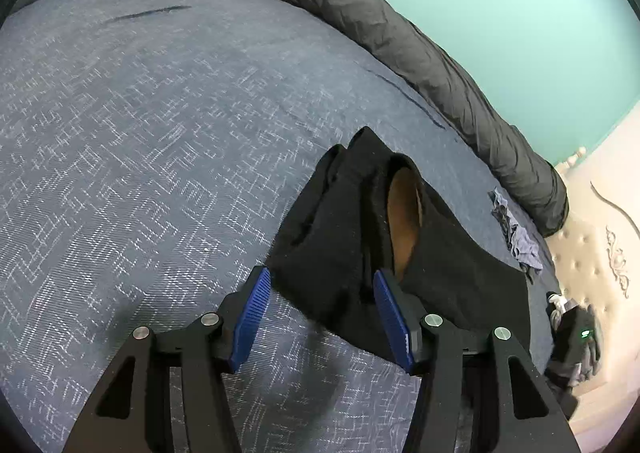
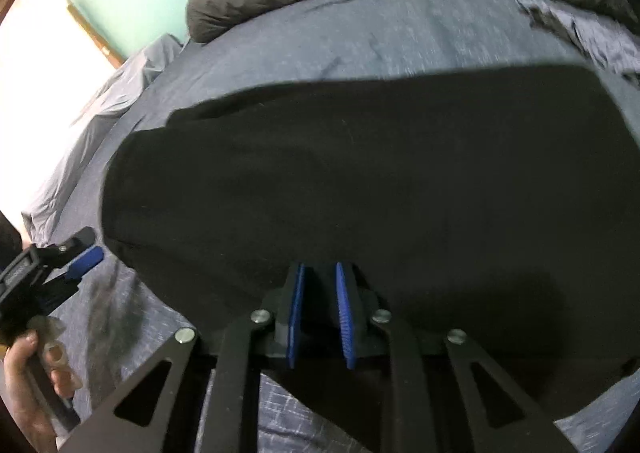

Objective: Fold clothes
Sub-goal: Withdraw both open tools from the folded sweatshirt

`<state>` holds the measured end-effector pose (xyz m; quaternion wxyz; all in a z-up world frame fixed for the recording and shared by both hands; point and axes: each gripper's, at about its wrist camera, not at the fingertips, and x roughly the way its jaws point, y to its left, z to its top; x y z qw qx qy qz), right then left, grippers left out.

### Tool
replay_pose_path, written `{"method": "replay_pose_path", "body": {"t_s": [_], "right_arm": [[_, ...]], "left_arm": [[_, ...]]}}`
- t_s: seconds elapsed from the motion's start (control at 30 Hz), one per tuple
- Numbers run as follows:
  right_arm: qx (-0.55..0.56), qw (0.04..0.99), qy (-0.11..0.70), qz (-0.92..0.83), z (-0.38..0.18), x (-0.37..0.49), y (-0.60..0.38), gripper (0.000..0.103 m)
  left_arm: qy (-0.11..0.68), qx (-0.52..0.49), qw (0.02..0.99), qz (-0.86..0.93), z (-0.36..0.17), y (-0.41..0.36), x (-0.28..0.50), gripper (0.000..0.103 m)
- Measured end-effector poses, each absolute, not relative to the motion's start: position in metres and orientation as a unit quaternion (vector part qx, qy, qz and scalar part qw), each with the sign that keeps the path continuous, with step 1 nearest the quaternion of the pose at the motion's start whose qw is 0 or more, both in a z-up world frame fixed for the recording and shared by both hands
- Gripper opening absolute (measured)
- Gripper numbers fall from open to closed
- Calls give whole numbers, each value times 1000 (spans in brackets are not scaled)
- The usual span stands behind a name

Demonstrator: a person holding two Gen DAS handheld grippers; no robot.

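Right tongs (image 2: 320,315) nearly closed over garment (image 2: 360,181) hem, grip unconfirmed. Left tongs (image 1: 320,321) gaped wide, cloth edge loose between pads. Garment lay part-folded on bed (image 1: 140,133). Risk: thin pinch slips, fold drags crooked.

Place: a bedroom in a home.
Bed: a wide bed under a blue-grey woven bedspread with a pale crosshatch pattern (image 1: 152,141) fills most of both views.
Bolster: a long dark grey crumpled bolster pillow (image 1: 432,73) lies along the bed's far edge, against the wall.
Wall: a plain mint-green painted wall (image 1: 500,5) fills the upper right of the left wrist view.
Headboard: a cream tufted padded headboard with carved scrollwork (image 1: 592,249) stands at the right edge.
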<state>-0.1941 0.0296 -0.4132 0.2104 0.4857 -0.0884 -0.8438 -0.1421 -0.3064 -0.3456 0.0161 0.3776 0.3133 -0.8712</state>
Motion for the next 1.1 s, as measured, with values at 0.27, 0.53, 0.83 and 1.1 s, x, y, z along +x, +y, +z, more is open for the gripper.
{"method": "replay_pose_path", "body": {"t_s": [0.27,0.53,0.83,1.1], "right_arm": [[479,198,-41,-854,-414,-185,22,15],[445,205,-70,-869,-382,-163,64,15],[456,134,-82,-876,-396,-121,173,15],[448,101,-120,-880,-411,-98,232,15]], "left_arm": [[317,388,5,-865,-348,-304,-139,71],[343,409,-18,-846,-363,-292,-139,73],[371,402,9,-837,-378,-291,-157,77],[393,386,15,-834,-380,-280,-164,77]]}}
